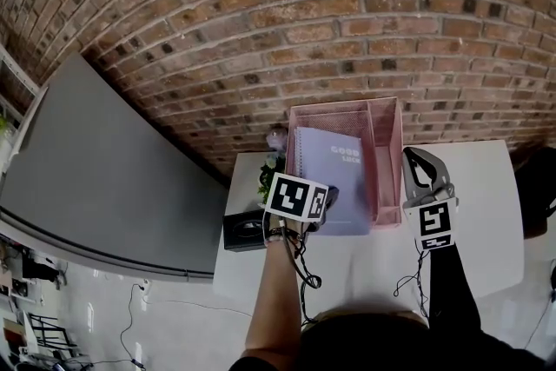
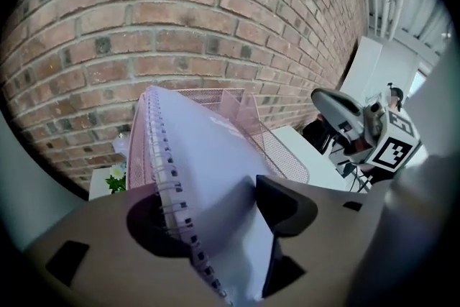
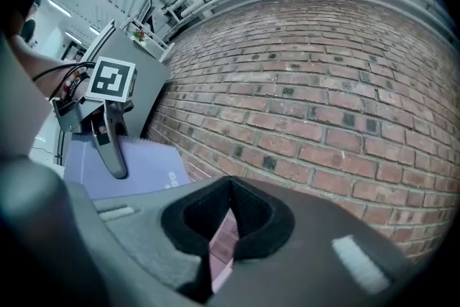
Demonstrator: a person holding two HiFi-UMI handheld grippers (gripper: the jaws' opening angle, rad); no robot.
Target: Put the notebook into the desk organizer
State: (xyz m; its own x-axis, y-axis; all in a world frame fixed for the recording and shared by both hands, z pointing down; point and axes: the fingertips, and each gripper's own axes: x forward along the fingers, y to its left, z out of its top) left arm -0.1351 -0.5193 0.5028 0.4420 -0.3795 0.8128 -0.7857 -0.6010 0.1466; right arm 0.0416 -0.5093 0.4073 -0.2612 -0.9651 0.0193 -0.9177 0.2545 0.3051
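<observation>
A lavender spiral notebook [image 1: 330,178] leans in the big left compartment of the pink mesh desk organizer [image 1: 387,124], which stands on the white table against the brick wall. My left gripper [image 1: 327,202] is at the notebook's near left corner. In the left gripper view the notebook [image 2: 201,154] runs between the jaws of the left gripper [image 2: 215,216], which stand wide apart and do not press on it. My right gripper [image 1: 408,159] is shut on the organizer's right wall, seen as a thin pink strip [image 3: 223,244] between its pads.
On the table [image 1: 486,213], left of the organizer, stand a black box [image 1: 243,230] and a small flowering plant [image 1: 269,174]. A grey panel [image 1: 104,178] lies to the far left. Cables hang from both grippers over the table's near edge.
</observation>
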